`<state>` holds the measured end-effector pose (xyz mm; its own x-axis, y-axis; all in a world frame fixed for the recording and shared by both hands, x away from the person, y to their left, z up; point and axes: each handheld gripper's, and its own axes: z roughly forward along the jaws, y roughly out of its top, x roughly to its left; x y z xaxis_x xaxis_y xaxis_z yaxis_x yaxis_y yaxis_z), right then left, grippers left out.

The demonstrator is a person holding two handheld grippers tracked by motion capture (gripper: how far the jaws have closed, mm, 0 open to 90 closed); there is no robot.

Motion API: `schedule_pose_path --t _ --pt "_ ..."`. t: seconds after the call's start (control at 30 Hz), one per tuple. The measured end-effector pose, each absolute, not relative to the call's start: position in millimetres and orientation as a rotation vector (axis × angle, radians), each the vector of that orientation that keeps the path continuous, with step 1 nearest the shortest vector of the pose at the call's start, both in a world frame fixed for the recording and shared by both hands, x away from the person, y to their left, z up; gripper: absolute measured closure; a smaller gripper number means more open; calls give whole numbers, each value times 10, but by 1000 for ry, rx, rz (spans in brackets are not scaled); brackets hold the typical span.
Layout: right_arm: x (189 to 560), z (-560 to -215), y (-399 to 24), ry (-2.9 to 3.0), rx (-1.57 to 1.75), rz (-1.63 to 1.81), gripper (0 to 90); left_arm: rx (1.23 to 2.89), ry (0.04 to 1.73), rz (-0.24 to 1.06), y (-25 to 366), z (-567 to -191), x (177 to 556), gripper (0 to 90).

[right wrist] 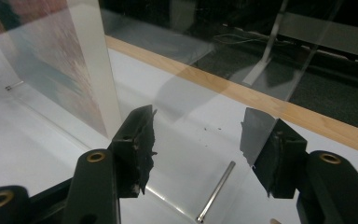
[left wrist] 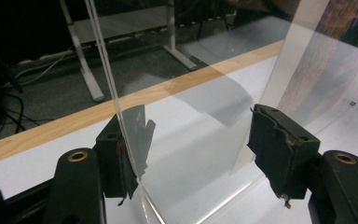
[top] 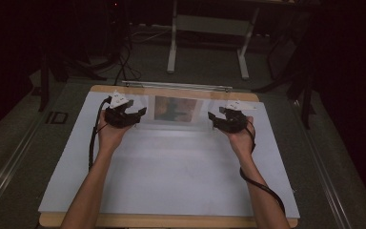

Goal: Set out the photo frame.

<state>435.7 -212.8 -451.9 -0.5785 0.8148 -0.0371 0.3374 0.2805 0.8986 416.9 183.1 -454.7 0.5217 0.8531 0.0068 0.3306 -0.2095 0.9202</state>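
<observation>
The clear acrylic frame (top: 176, 110) stood upright on the tabletop (top: 171, 176). Both tools, left tool (top: 140, 113) and right tool (top: 213, 117), were spread at its ends, nothing gripped. Lifting, I'd guess, remained undone.

white table (top: 171, 176), clear frame (top: 176, 110), metal pin (right wrist: 215, 191)

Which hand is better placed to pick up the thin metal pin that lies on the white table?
Right. The metal pin lies on the table just ahead of the open right claw, between its jaws. The left claw, also open, is at the other end of the clear panel.
</observation>
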Motion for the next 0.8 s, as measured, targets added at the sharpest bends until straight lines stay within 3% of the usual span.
schedule_pose_path --t 0.8 --pt "4101 -4496 -2273 2047 1108 1364 447 1692 1015 578 1804 -4505 3969 380"
